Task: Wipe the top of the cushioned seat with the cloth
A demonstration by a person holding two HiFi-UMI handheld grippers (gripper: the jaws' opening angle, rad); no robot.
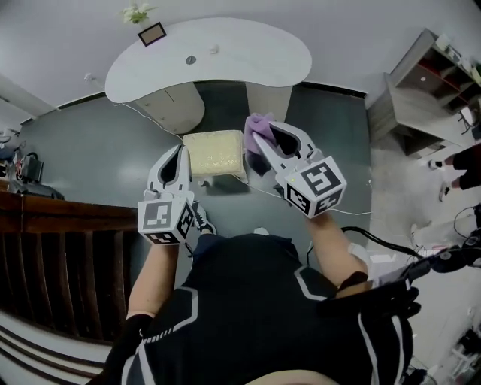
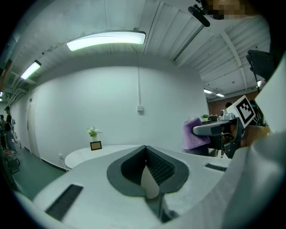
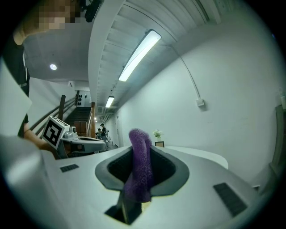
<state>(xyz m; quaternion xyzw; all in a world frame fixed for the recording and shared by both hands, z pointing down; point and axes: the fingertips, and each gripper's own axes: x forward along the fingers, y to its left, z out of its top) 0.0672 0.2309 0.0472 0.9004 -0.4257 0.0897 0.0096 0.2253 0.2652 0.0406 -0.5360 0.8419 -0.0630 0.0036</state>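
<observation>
In the head view a cream cushioned seat stands on the grey floor ahead of me, below both grippers. My right gripper hangs over the seat's right edge, shut on a purple cloth. In the right gripper view the cloth stands up in a loop out of the right gripper. My left gripper hovers at the seat's left edge. Its jaws meet with nothing between them in the left gripper view, where the cloth shows at the right. Both gripper views look up at the wall, so the seat is hidden there.
A white curved table with a small plant and a picture frame stands just beyond the seat. A dark wooden railing runs along my left. Grey shelving stands at the right, and a thin cable crosses the floor.
</observation>
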